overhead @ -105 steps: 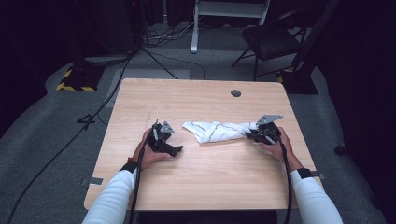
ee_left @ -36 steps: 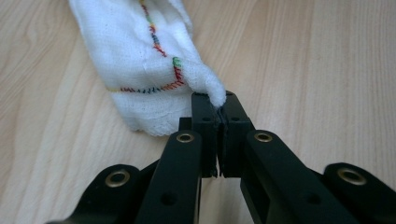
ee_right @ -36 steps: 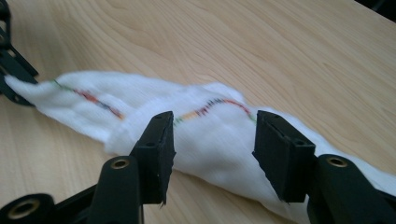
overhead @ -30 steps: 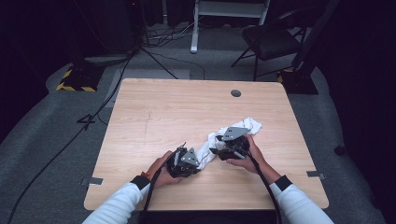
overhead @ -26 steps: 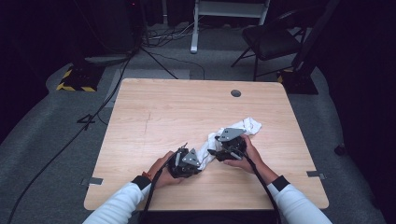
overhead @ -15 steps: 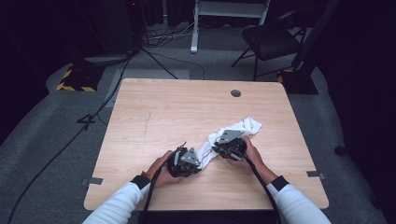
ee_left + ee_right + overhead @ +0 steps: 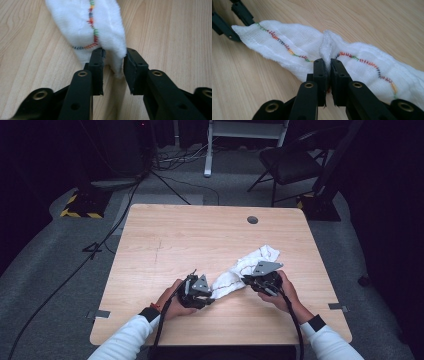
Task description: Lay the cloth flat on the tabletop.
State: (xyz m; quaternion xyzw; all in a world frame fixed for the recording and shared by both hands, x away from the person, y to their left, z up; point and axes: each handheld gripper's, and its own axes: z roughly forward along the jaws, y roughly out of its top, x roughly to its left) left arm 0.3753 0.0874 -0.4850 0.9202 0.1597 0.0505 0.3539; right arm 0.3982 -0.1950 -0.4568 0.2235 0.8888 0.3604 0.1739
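A white cloth (image 7: 250, 264) with a multicoloured stitched seam lies bunched into a long band on the wooden table (image 7: 200, 235), running from the front middle up to the right. My left gripper (image 7: 212, 294) is at its near end. In the left gripper view the jaws (image 7: 113, 58) have just been opening and stand apart, with the cloth (image 7: 85, 22) loose between the pads. My right gripper (image 7: 246, 281) has just been closing and is shut (image 7: 327, 66) on a raised fold of the cloth (image 7: 367, 71). My left gripper (image 7: 235, 24) shows at the band's far tip.
A round cable hole (image 7: 252, 219) sits near the table's far edge. Beyond the table stand a dark chair (image 7: 290, 165) and a white stand (image 7: 207, 150). Cables and a yellow-striped base (image 7: 80, 206) lie on the grey floor at the left.
My right gripper has shifted to the right, and the cloth is drawn out longer between the two grippers. The left hand has kept its place.
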